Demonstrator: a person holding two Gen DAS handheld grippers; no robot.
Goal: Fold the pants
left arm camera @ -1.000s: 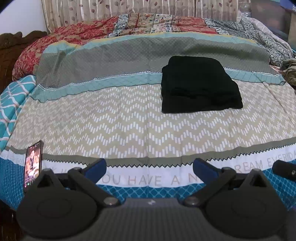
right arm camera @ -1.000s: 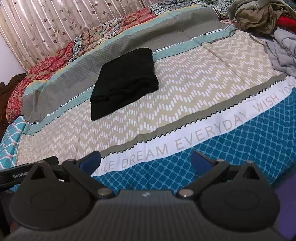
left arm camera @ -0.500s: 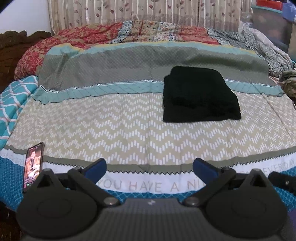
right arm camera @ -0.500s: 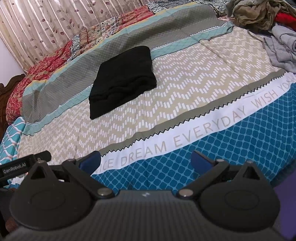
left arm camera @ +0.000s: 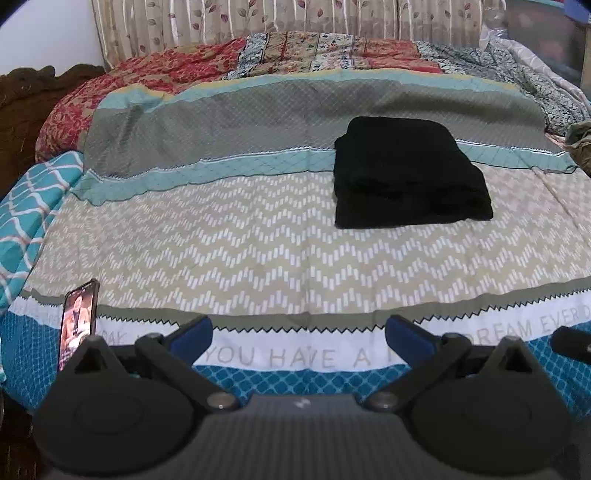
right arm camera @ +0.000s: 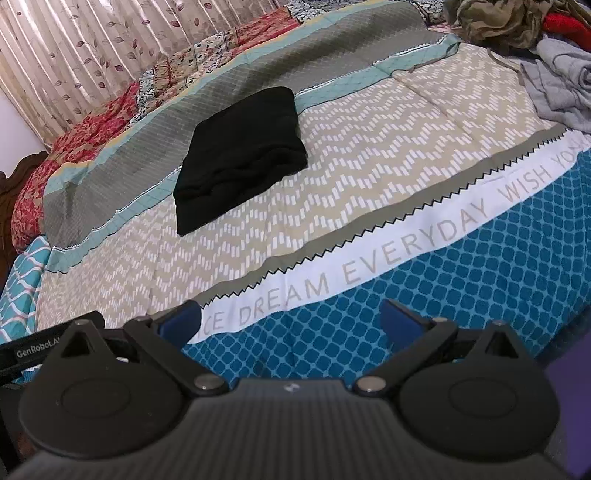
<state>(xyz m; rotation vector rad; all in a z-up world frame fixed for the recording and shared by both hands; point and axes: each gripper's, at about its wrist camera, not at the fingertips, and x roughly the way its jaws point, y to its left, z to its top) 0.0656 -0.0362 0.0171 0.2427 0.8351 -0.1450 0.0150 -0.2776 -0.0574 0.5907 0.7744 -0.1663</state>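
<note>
The black pants (left arm camera: pixel 408 173) lie folded in a neat rectangular stack on the patterned bedspread (left arm camera: pixel 258 251), right of centre in the left wrist view. They also show left of centre in the right wrist view (right arm camera: pixel 242 157). My left gripper (left arm camera: pixel 299 334) is open and empty, held back over the bed's front edge, far from the pants. My right gripper (right arm camera: pixel 290 317) is open and empty, also over the front edge. Neither gripper touches the pants.
A lit phone (left arm camera: pixel 78 321) stands at the bed's front left. A heap of loose clothes (right arm camera: pixel 524 33) lies at the far right of the bed. A red patterned quilt (left arm camera: pixel 155 74) and curtains (left arm camera: pixel 240 18) are at the back.
Both grippers have drawn back slightly from the bed, so the pants look a little farther off. The pants have not moved. Both grippers stay open.
</note>
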